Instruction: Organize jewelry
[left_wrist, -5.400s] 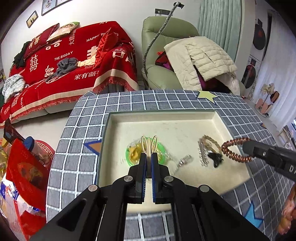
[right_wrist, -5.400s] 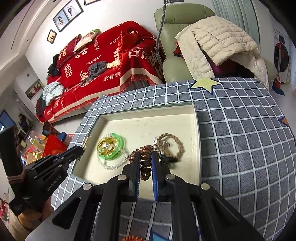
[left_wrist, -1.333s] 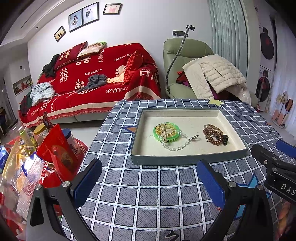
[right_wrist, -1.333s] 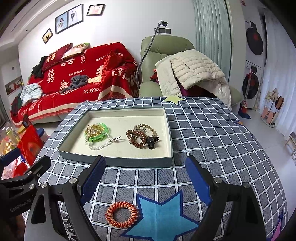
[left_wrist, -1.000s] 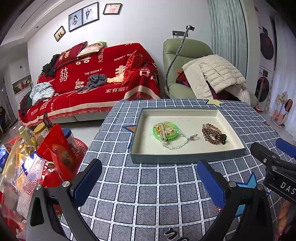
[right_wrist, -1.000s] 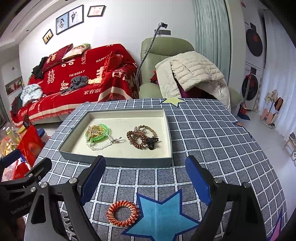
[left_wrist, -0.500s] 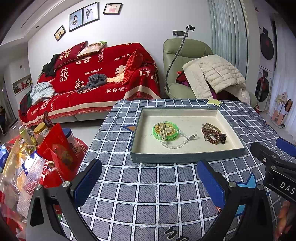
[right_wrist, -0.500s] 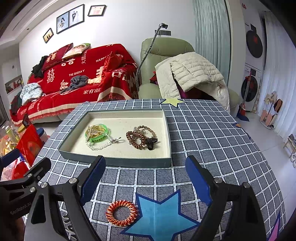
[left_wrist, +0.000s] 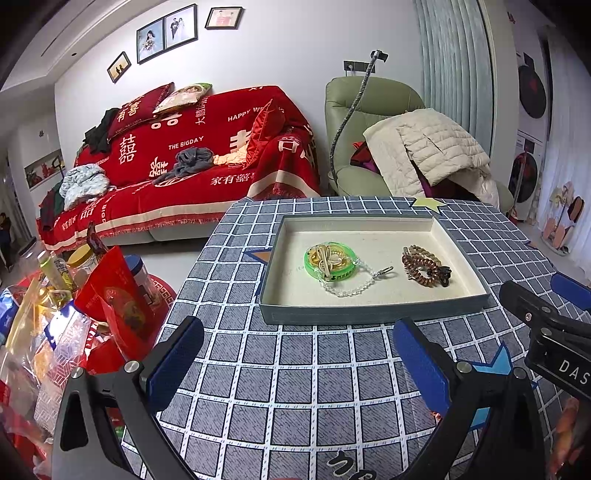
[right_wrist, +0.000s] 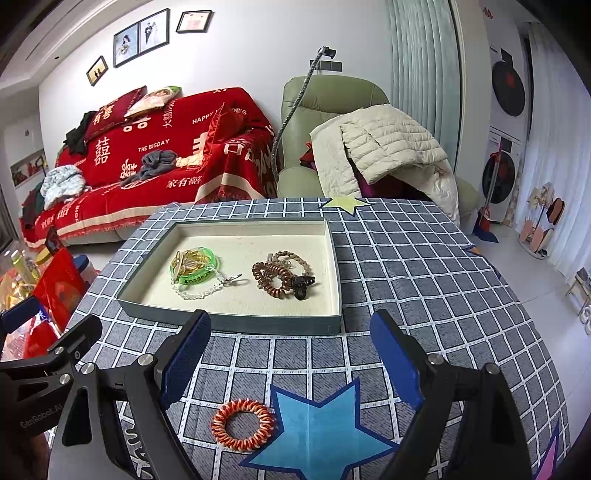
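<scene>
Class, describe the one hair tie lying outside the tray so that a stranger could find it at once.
On the checked tablecloth, look in front of the tray to the blue star. Touching the star's left edge lies an orange-and-white spiral hair tie, brighter than the brown one in the tray.

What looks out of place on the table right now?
One orange-and-white coil hair tie lies on the checked tablecloth, outside the tray, beside the blue star patch. The green bangle and brown coil tie already sit inside the tray.
</scene>
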